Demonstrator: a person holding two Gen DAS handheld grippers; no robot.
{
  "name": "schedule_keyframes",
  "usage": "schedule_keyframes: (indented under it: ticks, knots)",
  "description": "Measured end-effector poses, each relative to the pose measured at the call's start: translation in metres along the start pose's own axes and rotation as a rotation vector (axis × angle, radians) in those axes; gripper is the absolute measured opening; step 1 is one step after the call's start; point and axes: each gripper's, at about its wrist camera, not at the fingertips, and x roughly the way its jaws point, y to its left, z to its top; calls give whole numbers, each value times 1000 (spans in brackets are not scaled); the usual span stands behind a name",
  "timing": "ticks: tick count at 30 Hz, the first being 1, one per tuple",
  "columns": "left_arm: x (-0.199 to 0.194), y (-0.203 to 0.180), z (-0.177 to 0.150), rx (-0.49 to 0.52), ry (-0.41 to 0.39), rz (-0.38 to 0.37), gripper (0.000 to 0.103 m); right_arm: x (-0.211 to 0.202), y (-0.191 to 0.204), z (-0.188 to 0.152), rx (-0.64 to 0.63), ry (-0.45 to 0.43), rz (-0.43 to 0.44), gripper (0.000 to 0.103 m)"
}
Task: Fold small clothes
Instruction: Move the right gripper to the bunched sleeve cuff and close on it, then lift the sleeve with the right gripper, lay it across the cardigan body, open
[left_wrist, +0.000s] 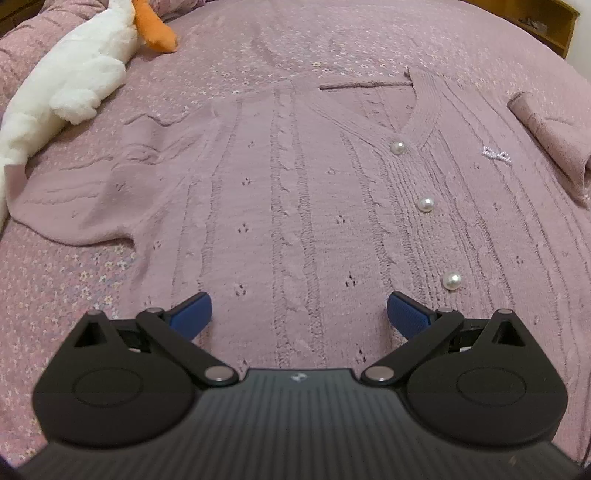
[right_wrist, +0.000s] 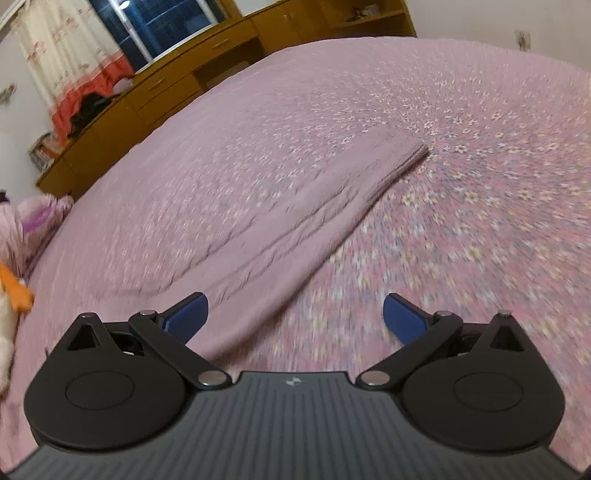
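A pink knitted cardigan with pearl buttons lies flat, front up, on the pink flowered bedspread. Its left sleeve spreads toward the left; its right sleeve is folded over at the right edge. My left gripper is open and empty, just above the cardigan's lower body. In the right wrist view one long sleeve stretches away over the bedspread. My right gripper is open and empty, over the near end of that sleeve. This view is blurred.
A white plush goose with an orange beak lies at the bed's upper left, next to the left sleeve. Wooden cabinets and a curtained window stand beyond the bed's far side. A pink plush toy sits at the left.
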Motion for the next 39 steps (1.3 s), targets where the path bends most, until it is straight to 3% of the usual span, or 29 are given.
schedule_keyframes:
  ticks: [4, 10, 16, 19, 22, 24, 26, 32, 39]
  knots:
    - [12, -2, -1, 6, 25, 6, 103, 28, 0, 13, 4, -26, -46, 103]
    - [14, -4, -6, 2, -19, -2, 103, 55, 21, 16, -119, -51, -123, 103]
    - [17, -3, -7, 0, -31, -13, 103, 72, 26, 17, -134, -90, -145, 102]
    - [17, -2, -9, 5, -45, -15, 103, 80, 48, 6, -294, -93, -253, 89]
    - [16, -3, -10, 7, -55, -14, 103, 79, 57, -1, -315, -117, -228, 58]
    - [16, -3, -11, 7, -59, -15, 103, 76, 59, 0, -293, -116, -194, 26]
    - [15, -4, -14, 10, -69, -14, 103, 72, 60, 0, -283, -106, -163, 16]
    - [13, -2, -16, 16, -82, -27, 103, 35, 48, 6, -192, -156, -67, 15]
    - [5, 3, -17, 14, -70, -51, 103, -29, 24, 8, -95, -266, -27, 15]
